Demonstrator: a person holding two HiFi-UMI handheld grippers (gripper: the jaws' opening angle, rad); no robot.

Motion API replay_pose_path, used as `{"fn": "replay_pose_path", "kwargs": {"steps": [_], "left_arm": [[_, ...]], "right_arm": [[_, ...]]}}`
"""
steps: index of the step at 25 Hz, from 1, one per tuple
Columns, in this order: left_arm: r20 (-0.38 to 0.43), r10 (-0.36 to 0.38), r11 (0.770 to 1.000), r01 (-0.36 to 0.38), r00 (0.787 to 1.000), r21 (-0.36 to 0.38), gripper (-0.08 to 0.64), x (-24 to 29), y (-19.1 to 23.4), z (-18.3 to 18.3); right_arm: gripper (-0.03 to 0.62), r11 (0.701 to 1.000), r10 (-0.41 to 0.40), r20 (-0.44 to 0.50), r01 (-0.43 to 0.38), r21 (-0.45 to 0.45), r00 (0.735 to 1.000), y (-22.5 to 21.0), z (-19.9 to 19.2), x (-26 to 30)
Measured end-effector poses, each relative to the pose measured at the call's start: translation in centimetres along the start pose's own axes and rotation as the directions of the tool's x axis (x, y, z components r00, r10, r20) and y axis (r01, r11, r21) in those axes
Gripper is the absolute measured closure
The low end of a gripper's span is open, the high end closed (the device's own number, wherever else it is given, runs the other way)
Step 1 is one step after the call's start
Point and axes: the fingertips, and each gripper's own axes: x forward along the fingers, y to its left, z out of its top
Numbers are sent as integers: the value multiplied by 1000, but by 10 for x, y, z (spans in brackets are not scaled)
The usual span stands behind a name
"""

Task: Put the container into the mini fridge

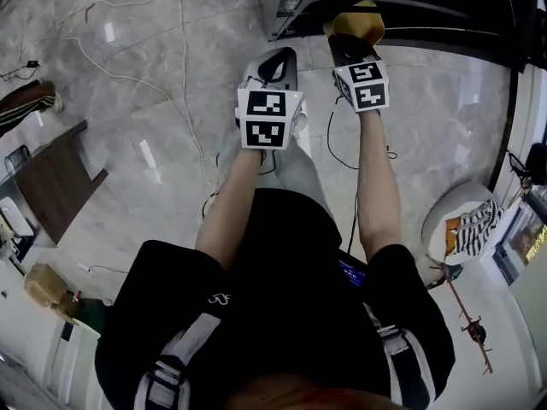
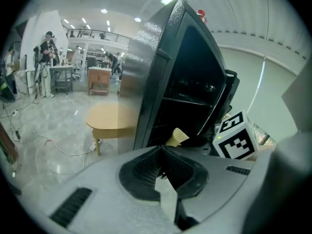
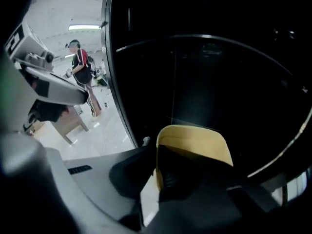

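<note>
A pale yellow container [image 1: 360, 22] is pinched by its rim in my right gripper [image 1: 350, 48], right at the open front of the black mini fridge [image 1: 402, 2]. In the right gripper view the container [image 3: 196, 141] stands between the jaws, with the dark fridge interior [image 3: 219, 72] and a thin shelf line just behind it. My left gripper [image 1: 275, 63] hangs to the left of the right one, shut with nothing in it [image 2: 162, 172]. From the left gripper view the fridge [image 2: 192, 82] stands open and the container [image 2: 176, 136] shows at its lower front.
Cables [image 1: 184, 101] trail over the glossy marble floor. A brown table [image 1: 55, 182] sits at the left, and a white round seat with a striped cloth [image 1: 468, 225] at the right. A round wooden table [image 2: 109, 118] stands beside the fridge; people stand far behind.
</note>
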Motion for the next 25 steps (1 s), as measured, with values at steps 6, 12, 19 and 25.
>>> {"fn": "replay_pose_path", "kwargs": {"steps": [6, 12, 19, 25], "left_arm": [[5, 36, 999, -35, 999, -28, 555, -5, 17, -12], [-18, 51, 998, -52, 999, -39, 555, -9, 26, -25], [-22, 72, 997, -73, 997, -36, 554, -16, 35, -25], [-13, 54, 998, -54, 998, -14, 554, -17, 27, -20]], "right_arm": [[574, 975, 37, -131, -64, -213, 991, 2, -13, 52], [574, 898, 21, -233, -121, -423, 972, -1, -30, 84], [564, 909, -27, -257, -83, -408, 966, -12, -37, 104], [477, 988, -61, -119, 43, -148, 991, -19, -11, 74]]}}
